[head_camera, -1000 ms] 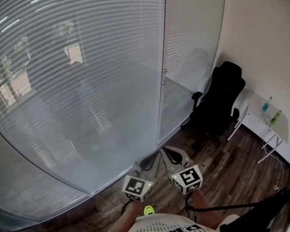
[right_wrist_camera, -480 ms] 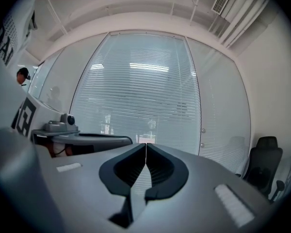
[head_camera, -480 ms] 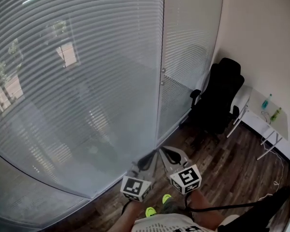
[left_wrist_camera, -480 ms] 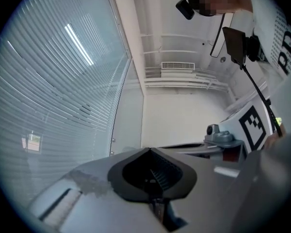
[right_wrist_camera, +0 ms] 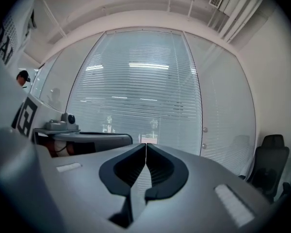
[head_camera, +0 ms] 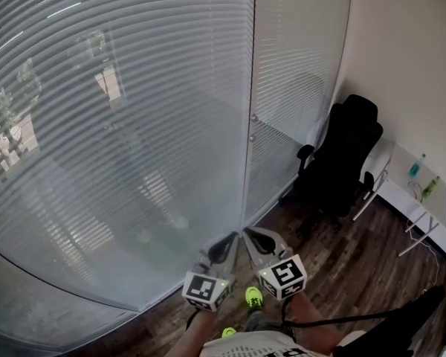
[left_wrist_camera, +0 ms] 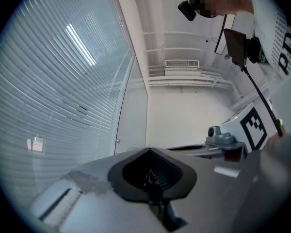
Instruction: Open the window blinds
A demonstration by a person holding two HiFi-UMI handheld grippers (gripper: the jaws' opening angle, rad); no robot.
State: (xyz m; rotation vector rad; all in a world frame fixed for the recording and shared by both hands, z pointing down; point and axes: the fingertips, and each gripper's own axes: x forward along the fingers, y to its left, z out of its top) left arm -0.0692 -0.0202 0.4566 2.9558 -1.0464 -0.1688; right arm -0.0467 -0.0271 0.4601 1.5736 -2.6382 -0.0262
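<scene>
Nothing is done yet; the blinds (head_camera: 119,125) hang fully lowered, slats closed, across the window ahead; my left gripper (head_camera: 229,241) and right gripper (head_camera: 250,233) are both closed, empty, touching nothing; the whole opening remains.

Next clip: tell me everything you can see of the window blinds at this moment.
The window blinds are horizontal slat blinds, pale grey-white, lowered all the way to the wooden floor. They cover two panels, a wide one on the left and a narrower one on the right, split by a vertical post carrying two small round knobs. The slats are turned nearly shut, so only dim outdoor shapes show through. Streaks of reflected light suggest glass in front. Nothing in view touches them.
</scene>
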